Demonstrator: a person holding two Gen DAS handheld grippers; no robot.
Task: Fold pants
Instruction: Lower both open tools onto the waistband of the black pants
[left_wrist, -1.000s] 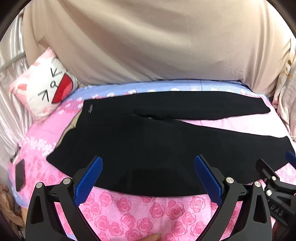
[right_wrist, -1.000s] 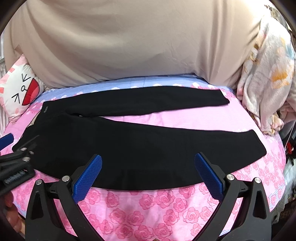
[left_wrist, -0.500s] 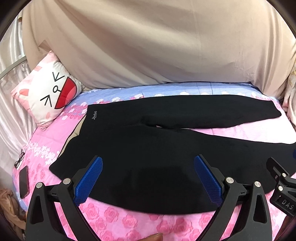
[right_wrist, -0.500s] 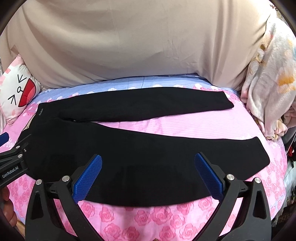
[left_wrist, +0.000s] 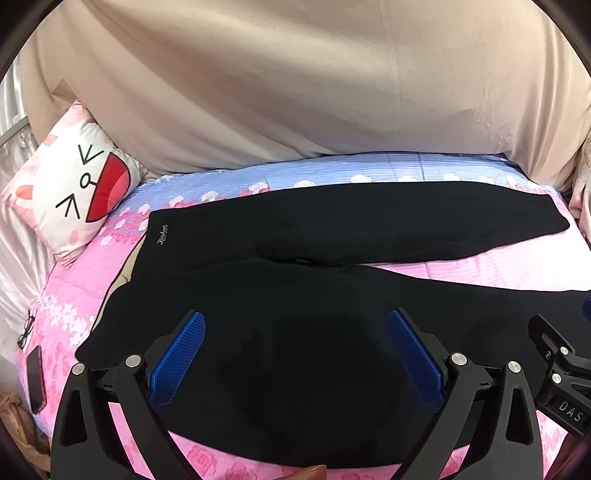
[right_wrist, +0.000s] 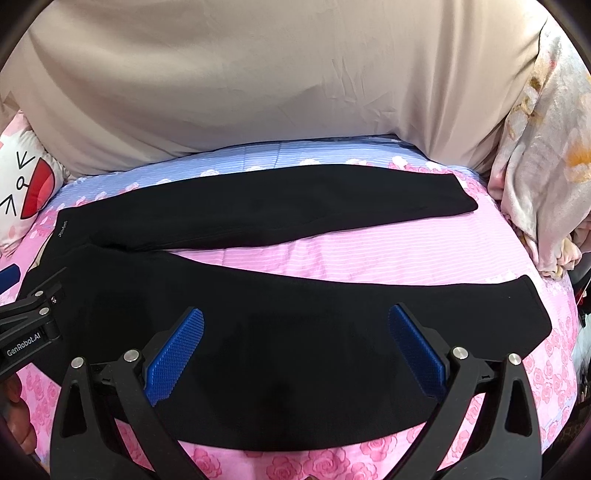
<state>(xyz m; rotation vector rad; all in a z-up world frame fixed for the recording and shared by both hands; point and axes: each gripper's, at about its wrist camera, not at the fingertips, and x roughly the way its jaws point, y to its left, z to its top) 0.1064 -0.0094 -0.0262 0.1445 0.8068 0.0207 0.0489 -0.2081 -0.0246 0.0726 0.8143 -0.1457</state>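
Your black pants lie flat on the pink rose-print bedspread, and everything else sits around them: the waistband end points toward the cat-face cushion, while the two legs run away from it and splay apart, so a wedge of bedspread shows between them. The leg farther from you lies close to the beige sheet draped behind the bed; the nearer leg crosses in front of both your tools. Your left gripper hangs above the hip part of the pants with its jaws spread wide, blue pads clear of the cloth and holding nothing. Your right gripper is likewise released, spread wide over the middle of the nearer leg, grasping nothing. Beyond the leg cuffs a pale floral blanket is heaped at the bed's edge. On the bedspread past the waistband, near the cushion's side, lie a dark phone and a pair of glasses.
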